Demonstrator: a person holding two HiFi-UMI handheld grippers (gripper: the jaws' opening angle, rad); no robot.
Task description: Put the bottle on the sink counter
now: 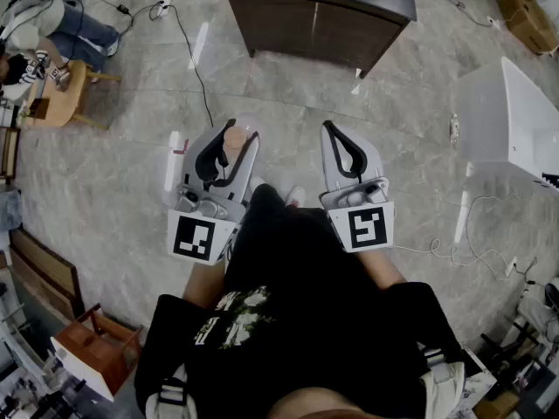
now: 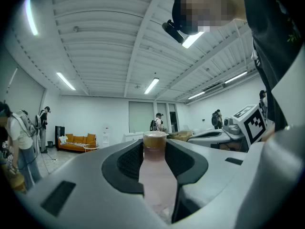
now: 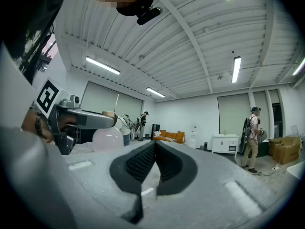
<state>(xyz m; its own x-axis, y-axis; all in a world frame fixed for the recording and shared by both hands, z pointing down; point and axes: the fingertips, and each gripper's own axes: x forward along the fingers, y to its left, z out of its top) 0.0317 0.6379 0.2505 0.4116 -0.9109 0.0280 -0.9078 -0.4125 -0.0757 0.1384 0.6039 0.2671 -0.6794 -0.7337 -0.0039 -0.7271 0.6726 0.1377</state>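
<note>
Grey stone floor (image 1: pixel 288 103) lies below. Left gripper (image 1: pixel 229 147) grips the pink bottle (image 2: pixel 155 175) near its neck, upright, brown cap above the jaws. Right gripper (image 1: pixel 342 147) beside it is closed and empty. Further ahead stands a dark cabinet (image 1: pixel 314 16); a black cable (image 1: pixel 188 51) runs across the floor.

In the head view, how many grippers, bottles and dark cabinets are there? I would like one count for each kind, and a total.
Grippers: 2, the left gripper and the right gripper
Bottles: 1, the bottle, clamped in the left gripper
Dark cabinets: 1, the dark cabinet on the floor ahead
Total: 4
</note>
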